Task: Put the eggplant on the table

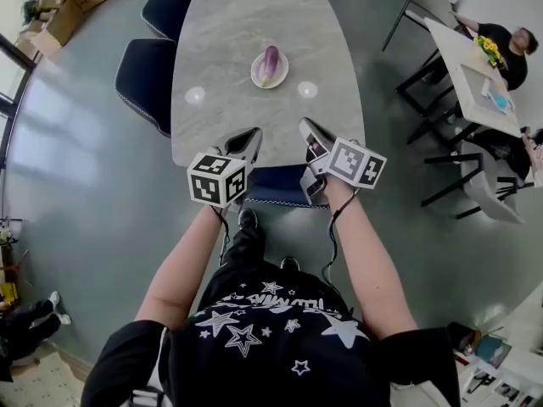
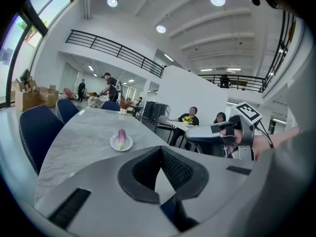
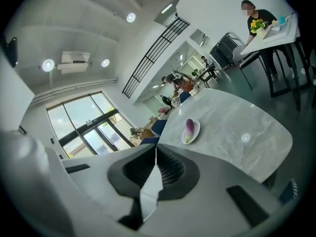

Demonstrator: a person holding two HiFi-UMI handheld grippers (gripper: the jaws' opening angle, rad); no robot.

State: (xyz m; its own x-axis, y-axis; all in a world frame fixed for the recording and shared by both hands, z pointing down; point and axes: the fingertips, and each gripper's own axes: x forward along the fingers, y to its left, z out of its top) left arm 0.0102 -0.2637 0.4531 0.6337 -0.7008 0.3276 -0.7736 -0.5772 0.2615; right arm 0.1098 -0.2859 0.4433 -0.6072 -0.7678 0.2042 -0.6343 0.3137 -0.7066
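one eggplant (image 1: 270, 62) on one white plate (image 1: 256, 75), one marble table (image 1: 229, 24), two grippers. the plate sits well ahead of both grippers, about midway across the table, with bare tabletop all around it. the left gripper (image 1: 252, 134) and right gripper (image 1: 305, 125) hang side by side at the table's near edge, each with its jaws pressed together, holding and touching nothing.

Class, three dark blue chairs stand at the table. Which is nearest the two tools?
The chair at the table's near end, below the left tool and right tool; the others line its left side.
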